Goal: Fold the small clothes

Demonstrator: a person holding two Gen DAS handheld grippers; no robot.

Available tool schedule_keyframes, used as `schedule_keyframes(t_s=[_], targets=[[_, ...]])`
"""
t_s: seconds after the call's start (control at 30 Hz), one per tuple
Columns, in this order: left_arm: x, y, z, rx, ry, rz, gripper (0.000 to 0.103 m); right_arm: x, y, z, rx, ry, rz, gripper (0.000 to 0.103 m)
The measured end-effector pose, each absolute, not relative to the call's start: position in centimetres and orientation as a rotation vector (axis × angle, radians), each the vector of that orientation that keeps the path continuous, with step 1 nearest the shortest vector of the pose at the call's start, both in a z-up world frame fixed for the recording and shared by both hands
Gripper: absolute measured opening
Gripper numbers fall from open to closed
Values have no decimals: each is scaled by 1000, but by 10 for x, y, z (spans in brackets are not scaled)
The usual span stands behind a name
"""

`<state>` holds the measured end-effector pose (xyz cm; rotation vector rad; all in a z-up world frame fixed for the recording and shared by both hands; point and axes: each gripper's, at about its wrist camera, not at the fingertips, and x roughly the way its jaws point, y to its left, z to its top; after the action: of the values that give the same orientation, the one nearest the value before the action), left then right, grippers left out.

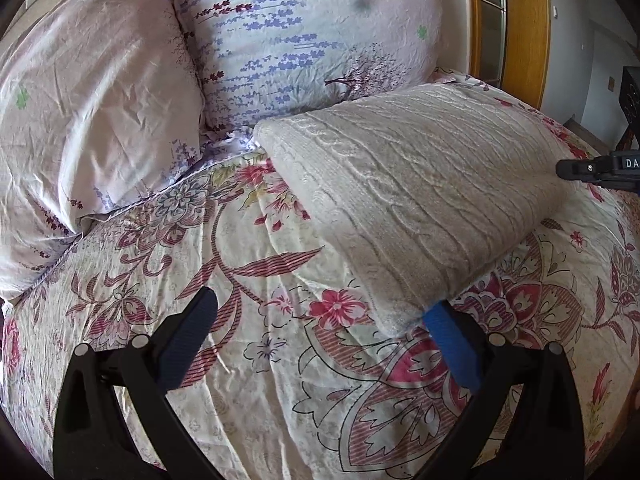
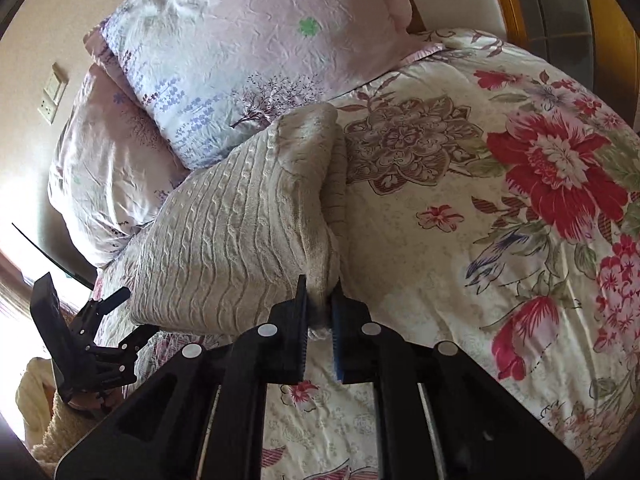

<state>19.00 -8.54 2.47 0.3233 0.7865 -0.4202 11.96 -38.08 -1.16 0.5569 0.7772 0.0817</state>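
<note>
Cream cable-knit sweater lay folded on the floral bed cover, long axis running upper left to lower right. Left claw stood spread, the near corner just beside its right finger. Right claw pinched the opposite edge.

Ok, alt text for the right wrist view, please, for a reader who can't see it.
The right gripper is shut on a corner of a cream cable-knit garment lying folded on a floral bedspread. The left gripper is open at the garment's far edge, and two pale lilac pillows lie behind.
</note>
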Motion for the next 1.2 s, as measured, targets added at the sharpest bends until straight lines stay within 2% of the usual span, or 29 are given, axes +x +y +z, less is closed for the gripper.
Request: schedule_keyframes(t_s=[0.2, 0.23, 0.27, 0.3, 0.37, 0.47, 0.57, 0.7, 0.77, 0.83, 0.93, 1.0, 1.03, 1.1, 1.17, 1.2], targets=[[201, -73, 21, 224, 874, -451, 101, 121, -383, -16, 587, 798, 98, 14], [197, -70, 25, 214, 870, -478, 101, 121, -385, -15, 593, 801, 103, 23], [193, -66, 29, 200, 863, -509, 101, 119, -388, -15, 602, 806, 106, 41], [189, -60, 33, 173, 853, -542, 101, 116, -391, -14, 612, 804, 106, 48], [187, -40, 44, 67, 838, -604, 101, 111, -401, -9, 644, 772, 113, 69], [203, -15, 58, -160, 820, -628, 101, 117, -422, -3, 766, 747, 149, 90], [237, -14, 56, -361, 875, -618, 101, 146, -431, -4, 866, 798, 217, 90], [277, -38, 35, -517, 1021, -631, 98, 192, -426, -5, 854, 871, 217, 90], [287, -54, 28, -516, 1057, -633, 93, 211, -422, -9, 844, 918, 208, 90], [296, -67, 20, -497, 1090, -625, 79, 225, -419, -14, 835, 949, 192, 89], [307, -79, 7, -535, 1128, -652, 71, 239, -417, -21, 846, 973, 208, 88], [310, -83, 6, -550, 1125, -660, 69, 244, -415, -21, 837, 979, 223, 80], [311, -84, 5, -552, 1123, -659, 68, 246, -413, -23, 843, 986, 244, 69], [315, -88, 4, -566, 1121, -656, 67, 248, -409, -29, 867, 997, 286, 63], [317, -88, 2, -591, 1121, -652, 62, 248, -408, -33, 886, 975, 321, 48], [318, -87, 1, -603, 1119, -653, 57, 247, -409, -37, 911, 960, 335, 45]])
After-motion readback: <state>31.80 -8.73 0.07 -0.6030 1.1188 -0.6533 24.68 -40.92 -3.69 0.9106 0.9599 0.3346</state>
